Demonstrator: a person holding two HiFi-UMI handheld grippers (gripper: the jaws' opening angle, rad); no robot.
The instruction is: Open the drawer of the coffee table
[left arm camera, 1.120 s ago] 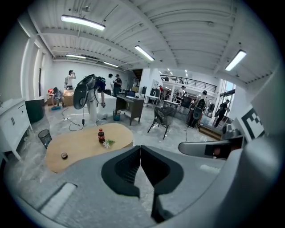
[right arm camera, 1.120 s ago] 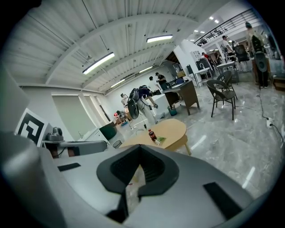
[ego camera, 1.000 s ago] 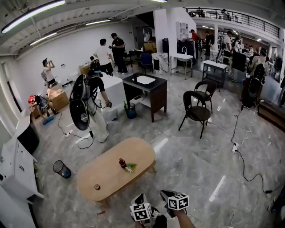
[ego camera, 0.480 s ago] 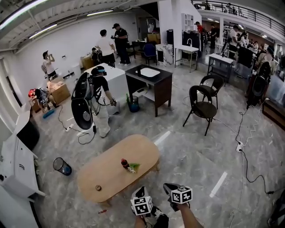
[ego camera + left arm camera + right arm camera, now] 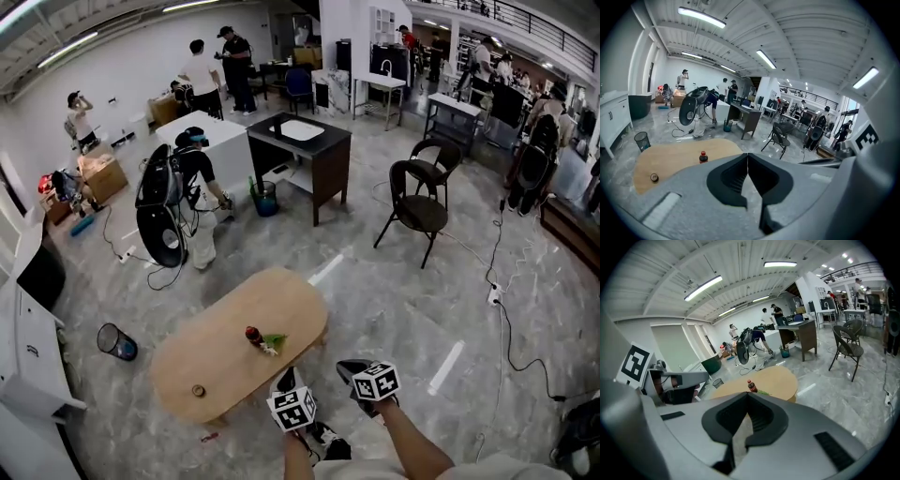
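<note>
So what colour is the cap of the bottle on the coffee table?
Red. The bottle shows it best in the left gripper view.

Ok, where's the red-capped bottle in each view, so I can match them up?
Head view: bottle at lower centre, mid-top of the oval coffee table.
Left gripper view: bottle left of centre, on the coffee table.
Right gripper view: bottle at centre, on the coffee table.
Shared landmark: the coffee table under it.
</note>
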